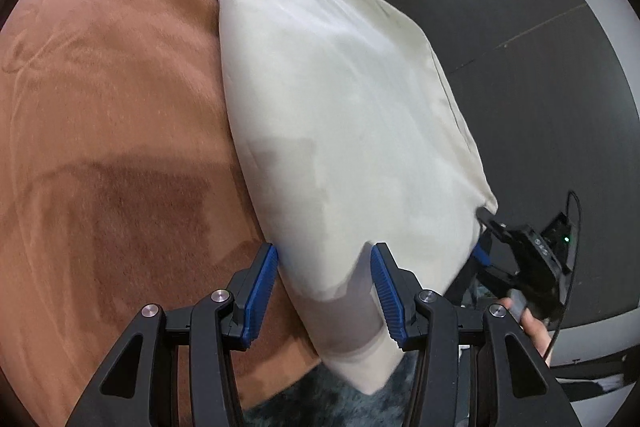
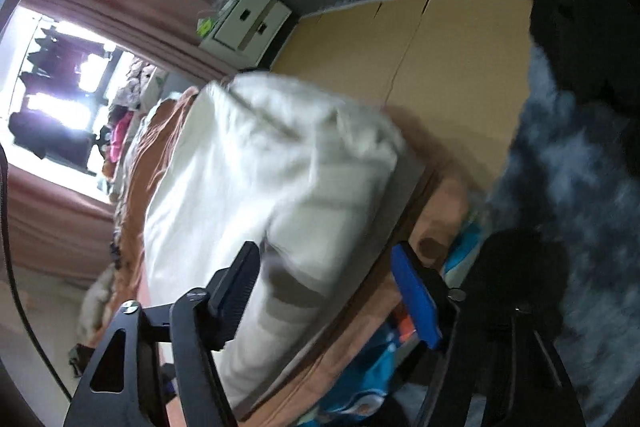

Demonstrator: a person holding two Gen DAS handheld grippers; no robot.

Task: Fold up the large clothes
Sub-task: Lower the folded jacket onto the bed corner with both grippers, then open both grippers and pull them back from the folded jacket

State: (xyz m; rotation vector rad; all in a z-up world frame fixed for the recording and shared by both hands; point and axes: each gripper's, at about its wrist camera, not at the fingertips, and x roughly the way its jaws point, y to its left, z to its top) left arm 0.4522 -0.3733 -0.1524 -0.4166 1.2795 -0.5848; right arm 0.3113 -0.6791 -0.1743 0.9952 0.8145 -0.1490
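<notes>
The left gripper [image 1: 324,291] stood wide open around the near edge of the cloth [image 1: 340,99], gripping nothing. That cloth lay folded long along the bed [image 1: 112,87] edge; folds remained, I judged. The right gripper [image 2: 328,295], open too, straddled it. Dark floor [image 1: 500,7], fluffy rug [image 2: 560,167], wardrobe [image 2: 440,47] beyond.

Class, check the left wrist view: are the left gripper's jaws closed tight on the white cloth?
No. The left gripper stands open, its blue pads well apart on either side of the white cloth lying on the brown blanket.
</notes>
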